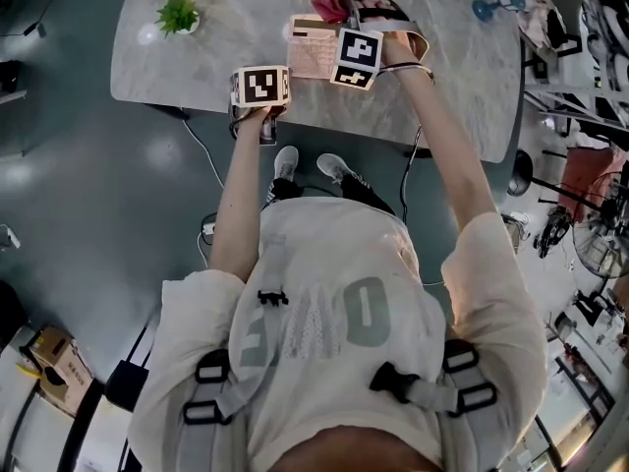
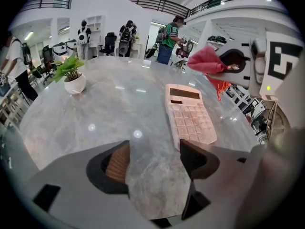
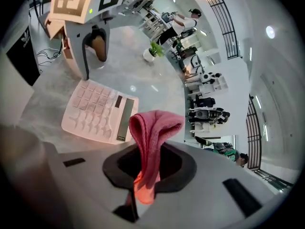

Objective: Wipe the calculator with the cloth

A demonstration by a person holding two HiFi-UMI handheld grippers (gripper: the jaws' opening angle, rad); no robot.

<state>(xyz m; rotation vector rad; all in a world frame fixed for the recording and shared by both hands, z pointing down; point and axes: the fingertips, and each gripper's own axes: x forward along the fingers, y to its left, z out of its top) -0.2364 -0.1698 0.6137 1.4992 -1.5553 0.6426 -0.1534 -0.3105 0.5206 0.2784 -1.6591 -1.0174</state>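
Note:
A pale pink calculator (image 1: 311,45) (image 2: 188,114) (image 3: 100,110) lies flat on the marble table (image 1: 197,67). My right gripper (image 1: 378,23) (image 3: 147,163) is shut on a pink cloth (image 3: 151,137) (image 2: 206,61) (image 1: 330,7), which hangs just above the calculator's far end. My left gripper (image 1: 257,91) (image 2: 153,162) stands open and holds nothing, at the table's near edge just left of the calculator's near corner.
A small potted plant (image 1: 178,15) (image 2: 70,75) (image 3: 153,51) in a white pot stands at the table's far left. A blue object (image 1: 494,4) sits at the far right. Several people stand in the room beyond the table. Cables (image 1: 206,160) run on the floor.

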